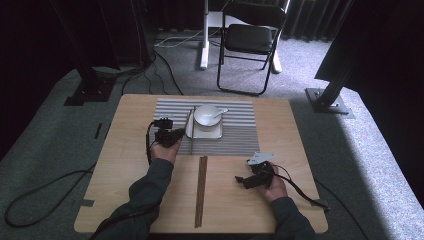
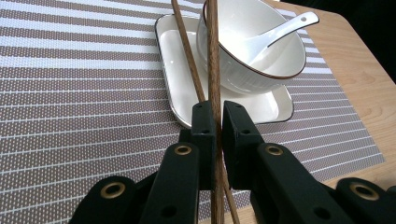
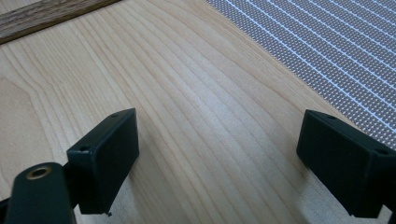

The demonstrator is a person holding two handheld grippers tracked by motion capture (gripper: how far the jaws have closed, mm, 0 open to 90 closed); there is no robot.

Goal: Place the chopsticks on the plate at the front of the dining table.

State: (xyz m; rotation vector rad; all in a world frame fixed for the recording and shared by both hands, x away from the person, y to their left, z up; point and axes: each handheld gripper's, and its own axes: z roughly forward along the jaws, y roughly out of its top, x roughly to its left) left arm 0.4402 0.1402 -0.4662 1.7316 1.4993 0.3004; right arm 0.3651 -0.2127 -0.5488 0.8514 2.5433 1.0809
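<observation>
A white bowl with a white spoon in it stands on a white rectangular plate, all on a striped placemat. My left gripper is shut on a brown chopstick that points up past the bowl's left side. A second chopstick lies slanted across the plate's left rim. From above, the left gripper sits just left of the plate. My right gripper rests low over bare wood at the near right, jaws wide apart with nothing between them.
A long dark wooden strip lies lengthwise on the table between my two hands; its end shows beyond the right jaws. Behind the table stand a folding chair and a white post. Cables cross the carpet at the left.
</observation>
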